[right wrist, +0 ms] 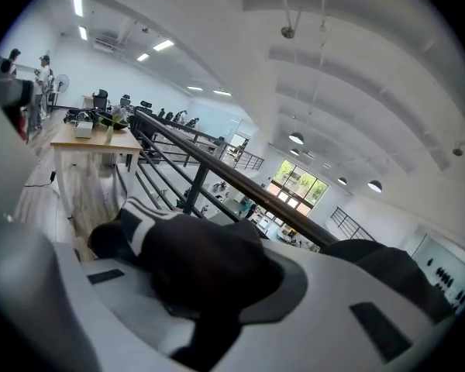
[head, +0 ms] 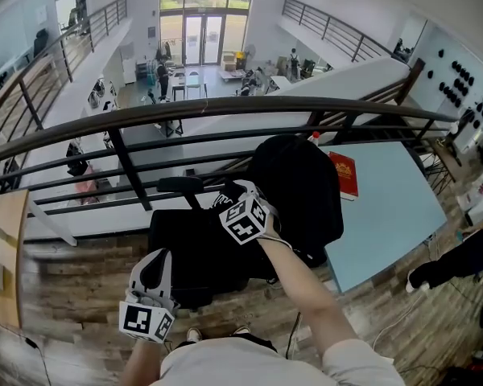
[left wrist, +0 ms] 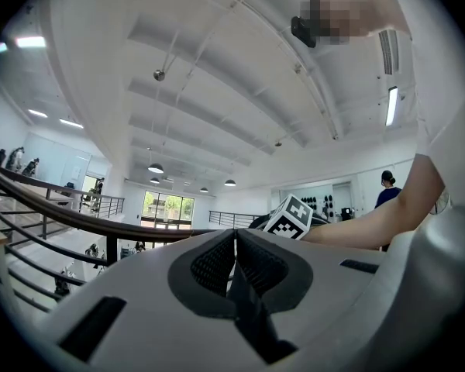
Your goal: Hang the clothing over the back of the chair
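on a mezzanine walkway, we stand over a black chair [head: 201, 252] parked against the railing [head: 225, 111], with a pale blue bench [head: 386, 207] and a red book [head: 344, 174] just beyond it. our right tool [head: 235, 203] is clamped on a bunched fold of the dark clothing [right wrist: 194, 262], white stripes showing beside the pinch. we hold it reached out over the seat, near the tall rounded back [head: 306, 179], a grip that we judge lets the loose part fall down one side of the back when the fold is carried over the top. the tool tilts downward, which suits lowering the clothing onto the top edge rather than tossing it. our left tool [left wrist: 234, 254] hangs low and close to our body, its jaws pressed together with nothing between them, kept clear so it cannot snag anything. black on black makes it hard to say from above how much of the clothing lies on the back; we judge the draping under way but not finished. the next move calls for settling it evenly before letting go, since a lopsided hang could slide to the floor [head: 80, 296].
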